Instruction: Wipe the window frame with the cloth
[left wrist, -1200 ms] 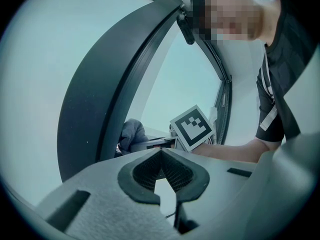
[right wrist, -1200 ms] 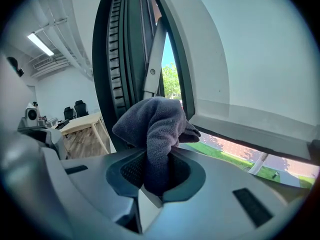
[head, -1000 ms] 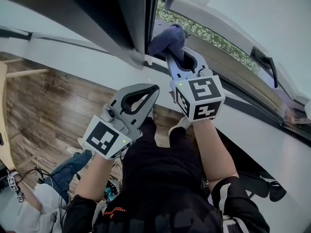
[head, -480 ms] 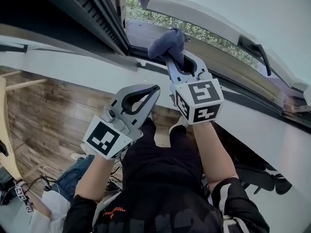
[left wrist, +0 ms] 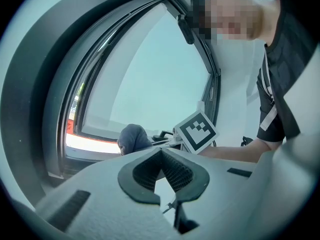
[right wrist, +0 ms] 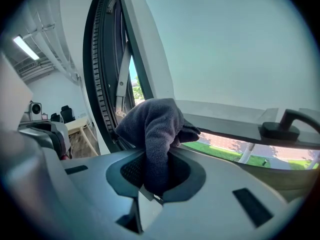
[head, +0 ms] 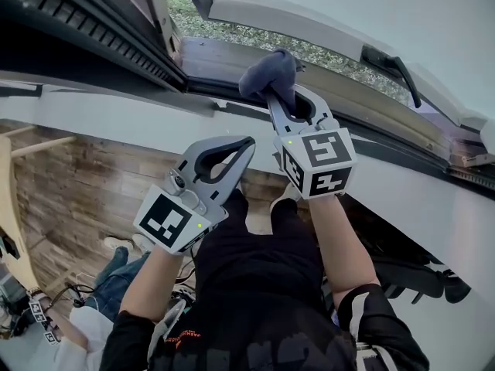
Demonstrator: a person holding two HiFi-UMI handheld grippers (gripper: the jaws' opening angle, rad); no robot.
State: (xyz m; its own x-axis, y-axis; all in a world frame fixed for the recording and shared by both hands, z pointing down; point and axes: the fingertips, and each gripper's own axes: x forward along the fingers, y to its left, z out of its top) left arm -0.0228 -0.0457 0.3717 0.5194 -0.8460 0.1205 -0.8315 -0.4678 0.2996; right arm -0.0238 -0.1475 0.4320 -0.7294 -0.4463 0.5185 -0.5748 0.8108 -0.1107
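Note:
A dark blue-grey cloth (head: pixel 268 73) is bunched against the lower rail of the dark window frame (head: pixel 209 86). My right gripper (head: pixel 281 99) is shut on the cloth, whose bulk sticks out past the fingertips. In the right gripper view the cloth (right wrist: pixel 156 126) hangs down between the jaws of the right gripper (right wrist: pixel 157 160), with the frame's upright (right wrist: pixel 102 74) just left of it. My left gripper (head: pixel 241 147) is shut with nothing in it, held lower and left, off the frame. In the left gripper view, beyond the left gripper (left wrist: pixel 161 153), I see the cloth (left wrist: pixel 134 138).
The opened window sash (head: pixel 325 22) leans outward, with a black handle (head: pixel 389 66) to the right of the cloth. A white sill wall (head: pixel 116 126) runs below the frame. Wood floor (head: pixel 69 184) and another person's legs (head: pixel 116 273) lie below left.
The frame's upright corner has slid left in the head view, so the cloth now sits farther right along the lower rail. The left gripper has held its pose.

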